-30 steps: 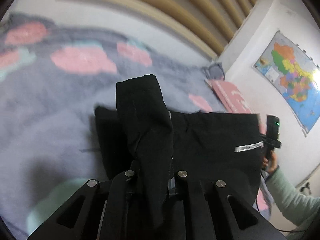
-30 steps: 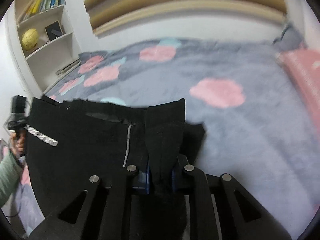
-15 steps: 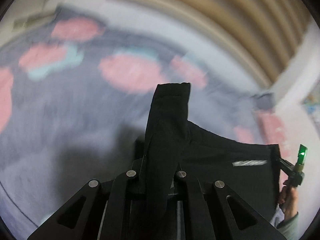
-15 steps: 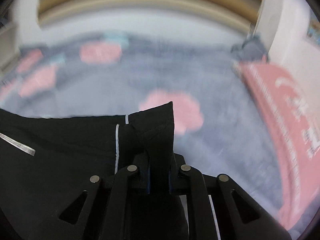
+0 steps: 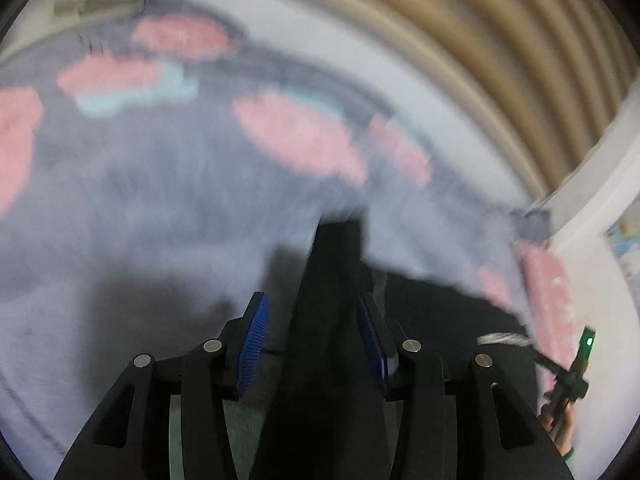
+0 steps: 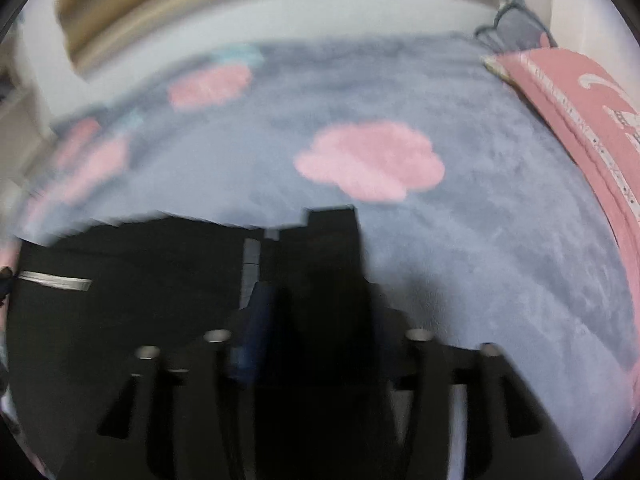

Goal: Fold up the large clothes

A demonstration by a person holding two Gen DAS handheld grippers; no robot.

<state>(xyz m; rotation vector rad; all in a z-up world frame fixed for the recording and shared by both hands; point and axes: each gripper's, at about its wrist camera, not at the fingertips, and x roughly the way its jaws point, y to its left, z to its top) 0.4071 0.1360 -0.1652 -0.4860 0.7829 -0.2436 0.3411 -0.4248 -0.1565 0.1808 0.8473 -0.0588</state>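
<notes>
Ahead of both grippers the grey blanket point(image 6: 500, 240) with pink clouds lay flat and bare across the bed, leaving open room forward. A pink pillow point(image 6: 580, 120) closed off the bed's right side, and the headboard wall point(image 6: 320, 12) stood at its far end. The black garment point(image 6: 132, 280) lay between the two grippers, a fold of it filling each one's spread jaws.

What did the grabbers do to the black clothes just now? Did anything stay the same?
Both let go. The left gripper opened its fingers; they had been clamped on the black garment. The right gripper opened too. The garment remains between both pairs of fingers, over the grey blanket.
</notes>
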